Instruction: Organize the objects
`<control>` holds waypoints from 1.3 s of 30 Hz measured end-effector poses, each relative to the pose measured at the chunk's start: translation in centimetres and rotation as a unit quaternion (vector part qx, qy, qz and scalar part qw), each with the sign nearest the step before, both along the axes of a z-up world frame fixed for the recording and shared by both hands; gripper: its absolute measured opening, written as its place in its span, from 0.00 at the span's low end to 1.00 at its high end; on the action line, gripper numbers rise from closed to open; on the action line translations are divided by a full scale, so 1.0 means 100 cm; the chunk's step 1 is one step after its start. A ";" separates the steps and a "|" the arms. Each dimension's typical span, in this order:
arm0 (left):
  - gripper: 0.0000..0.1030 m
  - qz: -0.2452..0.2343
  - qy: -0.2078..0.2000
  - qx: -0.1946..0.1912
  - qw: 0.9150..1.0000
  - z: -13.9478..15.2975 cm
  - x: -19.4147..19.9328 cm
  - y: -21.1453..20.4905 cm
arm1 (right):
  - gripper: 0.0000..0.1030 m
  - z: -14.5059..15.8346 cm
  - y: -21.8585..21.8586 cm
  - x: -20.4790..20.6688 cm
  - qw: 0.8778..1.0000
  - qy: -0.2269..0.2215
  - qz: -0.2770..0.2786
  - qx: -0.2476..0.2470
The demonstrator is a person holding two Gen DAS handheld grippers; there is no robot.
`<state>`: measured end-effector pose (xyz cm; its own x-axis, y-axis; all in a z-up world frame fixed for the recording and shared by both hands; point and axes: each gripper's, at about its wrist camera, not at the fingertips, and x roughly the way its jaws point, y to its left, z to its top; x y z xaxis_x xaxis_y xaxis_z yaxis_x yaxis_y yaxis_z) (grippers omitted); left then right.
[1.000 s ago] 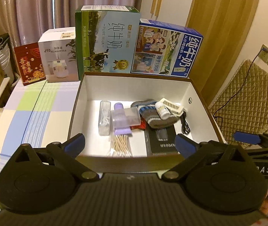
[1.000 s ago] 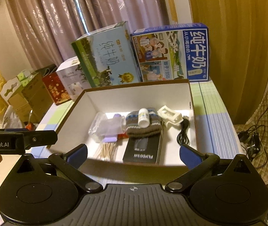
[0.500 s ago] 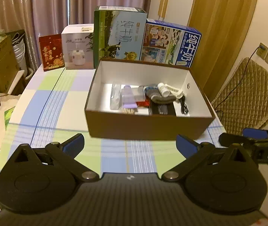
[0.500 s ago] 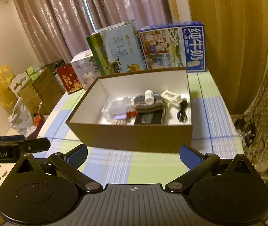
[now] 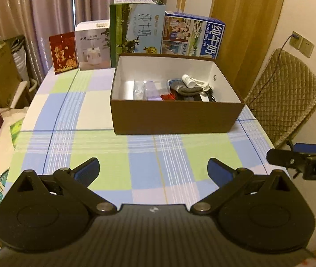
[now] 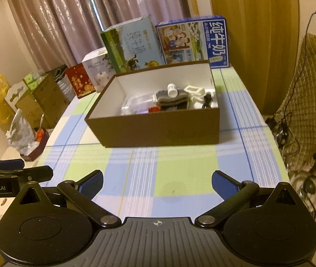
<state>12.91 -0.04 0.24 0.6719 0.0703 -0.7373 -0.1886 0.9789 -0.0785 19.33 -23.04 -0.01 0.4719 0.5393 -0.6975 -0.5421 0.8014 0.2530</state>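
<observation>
Box: the brown rectangular cardboard box (image 5: 175, 118) with a smooth white inside stands open-topped on the table, the landmark for the rest.
Table: the checked cloth of blue, green and cream squares (image 5: 104, 155) lies flat under the box and spreads bare in front of it.
Contents: a grey ribbed knitted sock (image 5: 185, 89) lies inside the box near its middle, with a small white cylindrical bottle (image 5: 188, 80) resting on it.
More contents: a clear plastic pouch (image 5: 151, 86) lies inside toward the box's left; a black coiled cable (image 6: 207, 100) and a white plastic holder (image 6: 192, 89) lie toward its right wall.
Behind the box: a tall green glossy milk carton (image 5: 137, 31) and a blue printed milk carton (image 5: 193, 36) stand upright against its far wall; a white cube-shaped humidifier carton (image 5: 92, 45) and a red gold-patterned packet (image 5: 63, 52) stand to the rear left.
Left gripper: the left gripper (image 5: 153, 169), black with blue ribbed pads, is in front of the box over bare cloth, fingers spread wide, holding nothing.
Right gripper: the right gripper (image 6: 157, 181) is likewise in front of the box, fingers wide apart and empty.
</observation>
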 end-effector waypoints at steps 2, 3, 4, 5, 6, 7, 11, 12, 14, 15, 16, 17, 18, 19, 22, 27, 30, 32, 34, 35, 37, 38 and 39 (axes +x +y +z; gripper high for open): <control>0.98 -0.005 0.002 0.002 1.000 0.001 -0.007 0.000 | 0.98 0.000 -0.002 -0.010 1.000 0.000 -0.003 -0.003; 0.98 -0.008 0.004 0.002 1.000 0.001 -0.011 0.000 | 0.98 0.001 -0.002 -0.014 1.000 -0.001 -0.005 -0.005; 0.98 -0.012 0.006 -0.002 1.000 0.001 -0.015 0.000 | 0.98 0.001 -0.002 -0.018 1.000 -0.002 -0.007 -0.008; 0.98 -0.016 0.008 -0.005 1.000 0.001 -0.017 0.000 | 0.98 0.002 -0.002 -0.023 1.000 -0.003 -0.009 -0.012; 0.98 -0.019 0.009 -0.006 1.000 0.001 -0.020 -0.001 | 0.98 0.001 -0.003 -0.026 1.000 -0.004 -0.011 -0.014; 0.98 -0.022 0.008 -0.005 1.000 0.001 -0.023 -0.002 | 0.98 0.001 -0.004 -0.030 1.000 -0.005 -0.013 -0.014; 0.98 -0.036 0.011 -0.002 0.999 -0.001 -0.033 -0.007 | 0.98 0.001 -0.005 -0.043 1.000 -0.002 -0.017 -0.021; 0.98 -0.039 0.012 -0.003 0.999 -0.002 -0.036 -0.007 | 0.98 0.000 -0.004 -0.045 1.000 -0.003 -0.018 -0.025; 0.98 -0.042 0.013 -0.004 0.999 -0.003 -0.039 -0.008 | 0.98 -0.001 -0.004 -0.049 0.999 -0.004 -0.020 -0.030; 0.98 -0.042 0.014 -0.004 0.999 -0.004 -0.041 -0.008 | 0.98 -0.001 -0.004 -0.051 0.999 -0.004 -0.021 -0.032; 0.98 -0.043 0.015 -0.004 0.999 -0.005 -0.042 -0.008 | 0.98 -0.002 -0.003 -0.053 0.999 -0.004 -0.021 -0.033; 0.98 -0.043 0.015 -0.005 0.999 -0.005 -0.043 -0.007 | 0.98 -0.002 -0.003 -0.054 0.999 -0.004 -0.021 -0.035; 0.98 -0.044 0.016 -0.005 0.999 -0.006 -0.044 -0.007 | 0.98 -0.002 -0.003 -0.056 0.999 -0.005 -0.021 -0.036; 0.98 -0.045 0.017 -0.005 0.999 -0.006 -0.045 -0.007 | 0.98 -0.002 -0.002 -0.057 0.999 -0.005 -0.020 -0.037; 0.98 -0.048 0.018 -0.007 0.999 -0.007 -0.048 -0.006 | 0.98 -0.002 0.001 -0.062 0.999 -0.008 -0.017 -0.043; 0.98 -0.047 0.018 -0.006 0.999 -0.008 -0.054 -0.005 | 0.98 -0.005 0.004 -0.069 0.998 -0.010 -0.011 -0.054; 0.98 -0.045 0.017 -0.006 0.999 -0.007 -0.057 -0.004 | 0.98 -0.006 0.005 -0.073 0.998 -0.010 -0.009 -0.054; 0.98 -0.045 0.017 -0.006 0.999 -0.007 -0.059 -0.004 | 0.98 -0.006 0.005 -0.075 0.998 -0.010 -0.010 -0.054; 0.98 -0.044 0.016 -0.006 0.999 -0.007 -0.060 -0.005 | 0.98 -0.006 0.005 -0.076 0.998 -0.010 -0.010 -0.054; 0.98 -0.044 0.016 -0.006 0.999 -0.007 -0.060 -0.004 | 0.98 -0.006 0.005 -0.077 0.998 -0.011 -0.010 -0.054; 0.98 -0.044 0.016 -0.005 0.999 -0.007 -0.061 -0.005 | 0.98 -0.006 0.005 -0.076 0.998 -0.010 -0.009 -0.054; 0.98 -0.043 0.016 -0.005 0.999 -0.007 -0.061 -0.005 | 0.98 -0.005 0.005 -0.077 0.998 -0.010 -0.009 -0.054; 0.98 -0.043 0.016 -0.004 0.999 -0.007 -0.063 -0.005 | 0.98 -0.005 0.005 -0.077 0.998 -0.010 -0.010 -0.053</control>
